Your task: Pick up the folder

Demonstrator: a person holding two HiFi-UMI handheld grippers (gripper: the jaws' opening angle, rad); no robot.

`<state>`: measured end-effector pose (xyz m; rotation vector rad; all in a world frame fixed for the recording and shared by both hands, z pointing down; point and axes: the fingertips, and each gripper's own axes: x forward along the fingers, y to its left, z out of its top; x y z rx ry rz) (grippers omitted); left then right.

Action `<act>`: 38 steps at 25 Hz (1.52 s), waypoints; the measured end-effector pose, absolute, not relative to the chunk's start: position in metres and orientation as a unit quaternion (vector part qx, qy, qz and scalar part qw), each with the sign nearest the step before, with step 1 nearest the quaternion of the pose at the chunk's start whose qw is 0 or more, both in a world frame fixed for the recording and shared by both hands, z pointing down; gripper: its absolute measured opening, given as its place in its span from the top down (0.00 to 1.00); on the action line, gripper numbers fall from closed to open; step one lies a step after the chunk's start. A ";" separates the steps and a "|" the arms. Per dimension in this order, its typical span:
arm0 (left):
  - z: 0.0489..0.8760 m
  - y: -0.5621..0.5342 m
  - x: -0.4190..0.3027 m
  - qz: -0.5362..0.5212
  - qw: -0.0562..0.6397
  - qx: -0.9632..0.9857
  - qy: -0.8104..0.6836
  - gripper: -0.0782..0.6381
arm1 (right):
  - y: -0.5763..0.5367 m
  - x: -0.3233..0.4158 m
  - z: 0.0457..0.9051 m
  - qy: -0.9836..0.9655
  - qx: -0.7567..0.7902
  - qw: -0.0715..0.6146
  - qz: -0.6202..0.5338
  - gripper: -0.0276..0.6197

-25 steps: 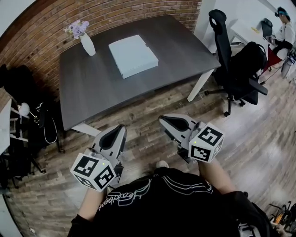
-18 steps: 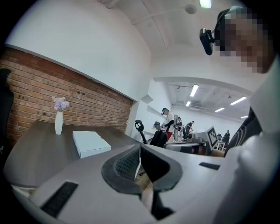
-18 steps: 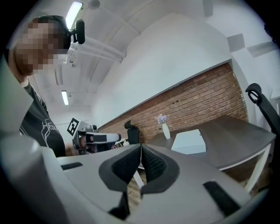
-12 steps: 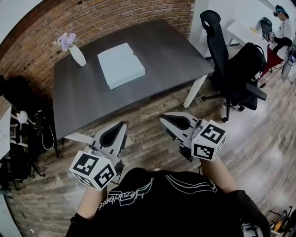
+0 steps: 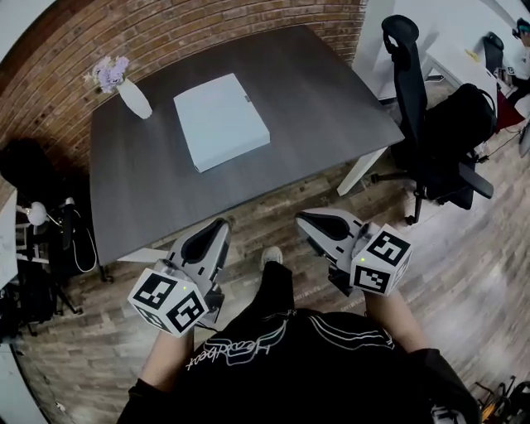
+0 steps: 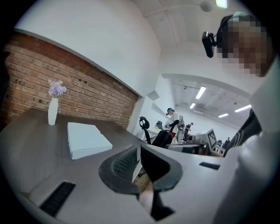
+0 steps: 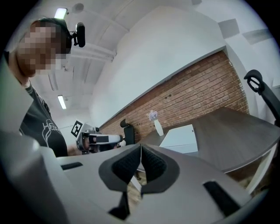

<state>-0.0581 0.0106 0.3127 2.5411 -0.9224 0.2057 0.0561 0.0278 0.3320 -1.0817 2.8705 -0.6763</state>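
Note:
A pale blue-white folder [image 5: 221, 120] lies flat on the dark grey table [image 5: 315, 91], towards its left half; it also shows in the left gripper view [image 6: 86, 139] and the right gripper view [image 7: 180, 138]. My left gripper [image 5: 224, 224] is held over the wooden floor just in front of the table's near edge, shut with nothing between its jaws. My right gripper [image 5: 304, 218] is beside it, also short of the table, shut and empty. Both point toward the table, well apart from the folder.
A white vase with purple flowers [image 5: 127, 89] stands at the table's far left near the brick wall [image 5: 190, 25]. A black office chair [image 5: 431, 124] is right of the table by a white table leg [image 5: 358, 171]. Dark stands and cables [image 5: 50, 240] crowd the left.
The view has moved closer to the table; both grippers have come forward toward its near edge, still shut. A foot now shows on the floor between them.

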 end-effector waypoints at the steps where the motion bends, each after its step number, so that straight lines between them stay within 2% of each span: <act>1: 0.315 -0.003 -0.058 0.066 0.224 0.916 -0.326 0.88 | 0.014 0.056 0.335 0.913 -0.343 0.001 -0.221 0.96; 7: 0.334 -0.102 -0.070 0.055 0.260 0.907 -0.327 0.88 | -0.088 0.054 0.344 0.909 -0.333 0.017 -0.248 0.96; 14: 0.352 -0.214 -0.112 0.031 0.284 0.886 -0.366 0.87 | -0.190 0.038 0.356 0.913 -0.308 0.003 -0.266 0.96; 18: 0.370 -0.257 -0.132 0.031 0.294 0.876 -0.382 0.87 | -0.234 0.036 0.358 0.910 -0.295 0.032 -0.291 0.96; 21: 0.391 -0.275 -0.142 0.037 0.315 0.866 -0.388 0.82 | -0.260 0.036 0.364 0.907 -0.295 0.031 -0.298 0.95; 26: 0.419 -0.292 -0.144 0.058 0.338 0.850 -0.401 0.71 | -0.293 0.043 0.381 0.907 -0.295 0.004 -0.302 0.84; 32: 0.445 -0.315 -0.152 0.073 0.379 0.819 -0.425 0.59 | -0.332 0.050 0.426 0.893 -0.293 -0.037 -0.340 0.75; 38: 0.487 -0.332 -0.167 0.123 0.386 0.795 -0.452 0.57 | -0.359 0.053 0.467 0.884 -0.290 -0.100 -0.354 0.68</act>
